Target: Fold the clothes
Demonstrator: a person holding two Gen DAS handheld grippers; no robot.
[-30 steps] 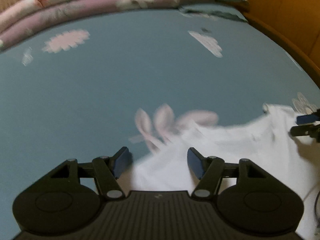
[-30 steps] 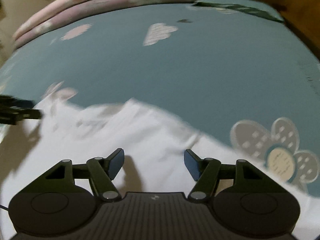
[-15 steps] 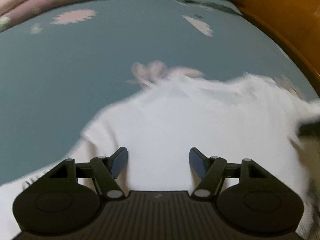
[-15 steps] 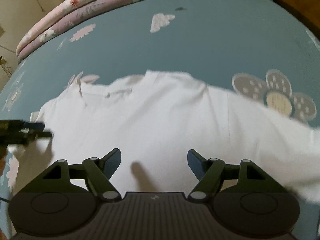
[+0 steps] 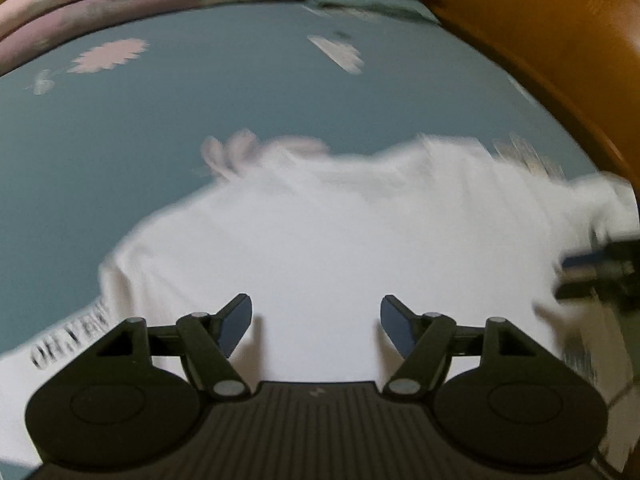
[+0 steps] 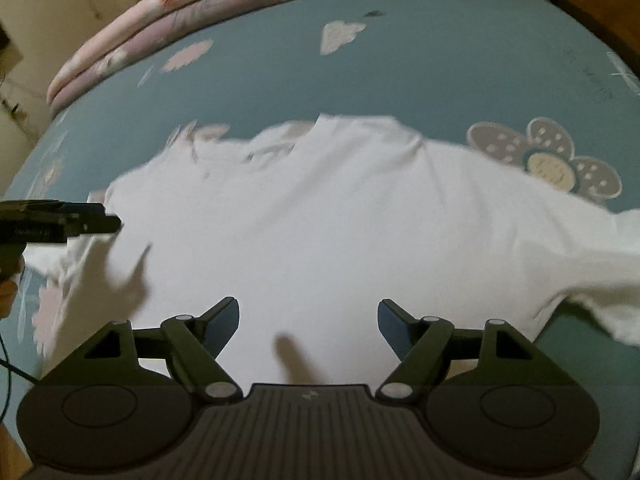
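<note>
Claws (image 5: 316,322) (image 6: 308,322) apart over seemingly flat shirt (image 6: 320,220)

The left gripper (image 5: 316,326), jaws spread, hovers over a white shirt (image 5: 340,248) on blue bedding (image 5: 160,128).

Ahead of your right gripper (image 6: 308,320) the white T-shirt (image 6: 320,220) and blue bedsheet (image 6: 400,76) lie flat; the left gripper (image 6: 96,220) blocks its left.

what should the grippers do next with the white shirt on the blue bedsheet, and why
Probably lower each open gripper, left gripper and right gripper, onto its side of the white cotton shirt and pinch. The shirt lies spread, unfolded, on the blue flowered bedsheet, and neither gripper holds cloth.
</note>
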